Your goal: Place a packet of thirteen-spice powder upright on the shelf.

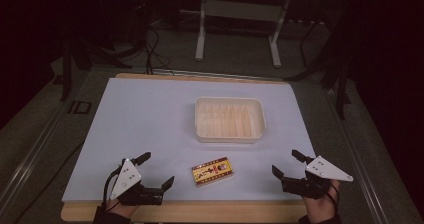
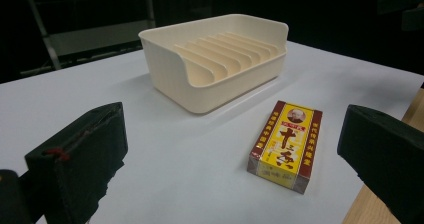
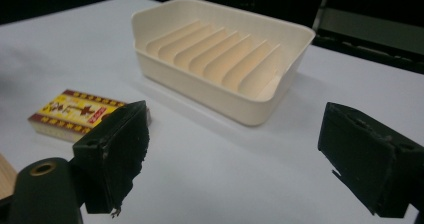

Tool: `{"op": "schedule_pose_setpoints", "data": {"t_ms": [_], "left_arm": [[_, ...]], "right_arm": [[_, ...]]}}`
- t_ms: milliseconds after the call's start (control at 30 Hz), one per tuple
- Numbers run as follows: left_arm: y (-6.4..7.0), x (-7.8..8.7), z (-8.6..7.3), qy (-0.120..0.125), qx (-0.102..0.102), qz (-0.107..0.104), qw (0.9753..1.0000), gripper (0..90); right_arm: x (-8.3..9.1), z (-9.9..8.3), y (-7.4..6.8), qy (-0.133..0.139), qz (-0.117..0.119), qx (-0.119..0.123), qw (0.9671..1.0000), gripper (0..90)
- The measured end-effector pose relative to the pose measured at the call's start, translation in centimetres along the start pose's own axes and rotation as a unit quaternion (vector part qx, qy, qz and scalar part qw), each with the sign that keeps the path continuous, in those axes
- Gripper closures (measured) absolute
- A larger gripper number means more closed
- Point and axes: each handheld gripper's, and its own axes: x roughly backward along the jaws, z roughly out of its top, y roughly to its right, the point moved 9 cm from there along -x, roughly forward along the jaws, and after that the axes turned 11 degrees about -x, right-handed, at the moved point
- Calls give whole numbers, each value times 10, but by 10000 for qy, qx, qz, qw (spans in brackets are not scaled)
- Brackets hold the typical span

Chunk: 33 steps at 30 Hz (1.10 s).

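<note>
1. The left gripper [image 1: 156,170] and right gripper [image 1: 286,163] rest at the near table edge, jaws spread wide, holding nothing. Each sits to one side of the work, leaving the middle free for a reach.
2. The yellow-and-red box [image 1: 213,171] lies flat between them on the white tabletop [image 1: 150,119], touching neither gripper and close enough for either to take.
3. Beyond it stands the cream ribbed tray [image 1: 229,119], empty and apart from the box; judging by this layout, it is the likely destination.
</note>
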Motion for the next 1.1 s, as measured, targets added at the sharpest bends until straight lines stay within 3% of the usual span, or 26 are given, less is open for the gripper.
{"op": "schedule_pose_setpoints", "data": {"t_ms": [167,333,467,533,633,700,867,1100], "left_arm": [[2,0,1,-15,-36,19,10000,8],[4,2,7,174,110,-88,9998,8],[7,1,9,141,190,-244,9994,8],[9,-1,10,18,169,-218,9996,8],[12,-2,12,-140,360,-316,9988,8],[16,-3,15,-98,463,-560,9973,8],[20,-7,19,-259,288,-684,9969,8],[18,-15,29,-250,247,-757,9965,8]], "right_arm": [[3,3,2,102,-36,144,9998,141],[6,8,-4,228,70,229,9995,147],[10,12,-4,351,3,258,9991,145],[12,13,-4,374,-9,218,9991,141],[12,12,-6,339,37,183,9993,141],[10,11,-6,270,-9,247,9993,143],[4,3,-6,19,-18,267,9996,143],[3,3,-7,27,39,252,9997,142]]}}
